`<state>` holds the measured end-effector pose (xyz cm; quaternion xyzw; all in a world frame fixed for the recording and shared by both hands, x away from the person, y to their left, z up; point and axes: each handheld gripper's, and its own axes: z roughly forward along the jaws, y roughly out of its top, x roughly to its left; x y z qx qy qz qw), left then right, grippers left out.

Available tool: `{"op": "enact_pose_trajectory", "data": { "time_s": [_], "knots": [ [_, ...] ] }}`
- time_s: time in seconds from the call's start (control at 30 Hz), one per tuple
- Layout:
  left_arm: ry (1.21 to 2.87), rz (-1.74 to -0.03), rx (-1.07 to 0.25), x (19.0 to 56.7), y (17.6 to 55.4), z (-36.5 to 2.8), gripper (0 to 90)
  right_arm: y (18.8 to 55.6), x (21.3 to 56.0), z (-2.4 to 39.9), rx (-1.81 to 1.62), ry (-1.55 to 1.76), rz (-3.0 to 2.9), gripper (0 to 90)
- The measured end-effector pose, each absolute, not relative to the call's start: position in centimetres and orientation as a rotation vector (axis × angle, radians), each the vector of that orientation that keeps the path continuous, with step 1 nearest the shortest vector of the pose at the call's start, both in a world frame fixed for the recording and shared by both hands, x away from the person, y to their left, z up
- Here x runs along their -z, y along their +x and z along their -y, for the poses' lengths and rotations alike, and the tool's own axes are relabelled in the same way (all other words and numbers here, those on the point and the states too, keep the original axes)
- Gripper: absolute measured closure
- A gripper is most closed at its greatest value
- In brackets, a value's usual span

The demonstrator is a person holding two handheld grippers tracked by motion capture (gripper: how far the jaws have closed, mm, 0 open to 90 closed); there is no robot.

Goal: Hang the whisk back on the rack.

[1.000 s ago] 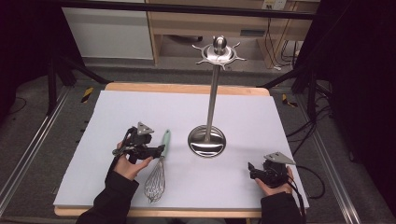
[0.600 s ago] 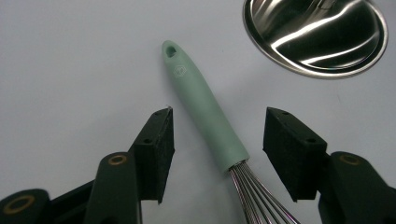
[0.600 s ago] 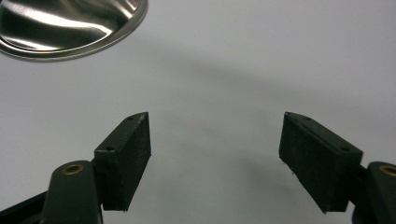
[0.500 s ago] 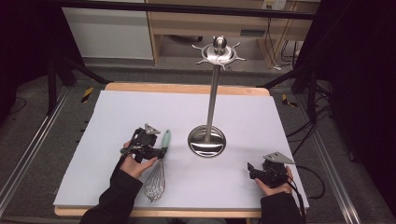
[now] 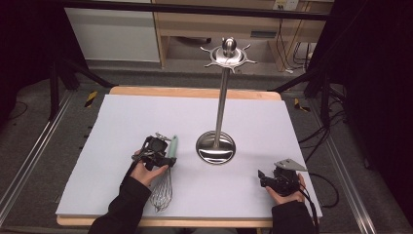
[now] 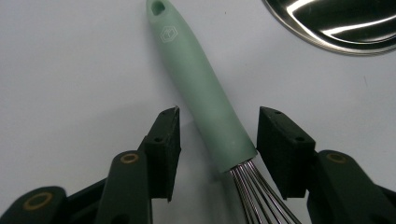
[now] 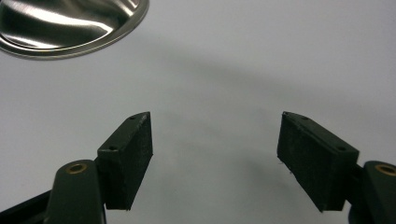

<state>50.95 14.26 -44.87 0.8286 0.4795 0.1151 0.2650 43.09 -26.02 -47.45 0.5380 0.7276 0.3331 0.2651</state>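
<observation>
A whisk with a mint-green handle (image 6: 205, 98) and wire head (image 5: 161, 191) lies on the white table cover (image 5: 126, 122), left of centre. My left gripper (image 5: 163, 155) (image 6: 219, 142) is open, its jaws straddling the lower end of the handle just above the wires; small gaps show on both sides. A tall steel utensil stand (image 5: 221, 102) with a round base (image 5: 215, 147) (image 6: 336, 23) (image 7: 70, 23) and a hooked top rises mid-table. My right gripper (image 5: 263, 176) (image 7: 215, 158) rests open near the front right, nothing between its jaws.
The table's wooden edge (image 5: 195, 91) borders the white cover. Metal rails (image 5: 29, 156) run along the floor on both sides, and cables (image 5: 326, 185) trail at the right. A cabinet (image 5: 214, 24) stands behind the table.
My left gripper has moved right and forward onto the whisk handle, now straddling it. The right gripper has stayed where it was.
</observation>
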Motion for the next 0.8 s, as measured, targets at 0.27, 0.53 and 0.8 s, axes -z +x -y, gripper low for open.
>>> {"op": "enact_pose_trajectory", "data": {
  "time_s": [0.27, 0.53, 0.8],
  "knots": [
    [2.233, -1.33, -0.261, 45.38, 51.14, -14.3, 52.4, 43.18, 47.54, 25.95, -0.908, 1.456, -1.982, 29.1],
    [2.234, -1.361, -0.236, 45.6, 51.24, -14.07, 57.8, 43.19, 47.54, 25.96, -0.912, 1.454, -1.988, 30.1],
    [2.24, -1.403, -0.249, 45.49, 51.3, -13.67, 60.3, 43.18, 47.55, 25.92, -0.916, 1.457, -1.993, 30.6]
  ]
}}
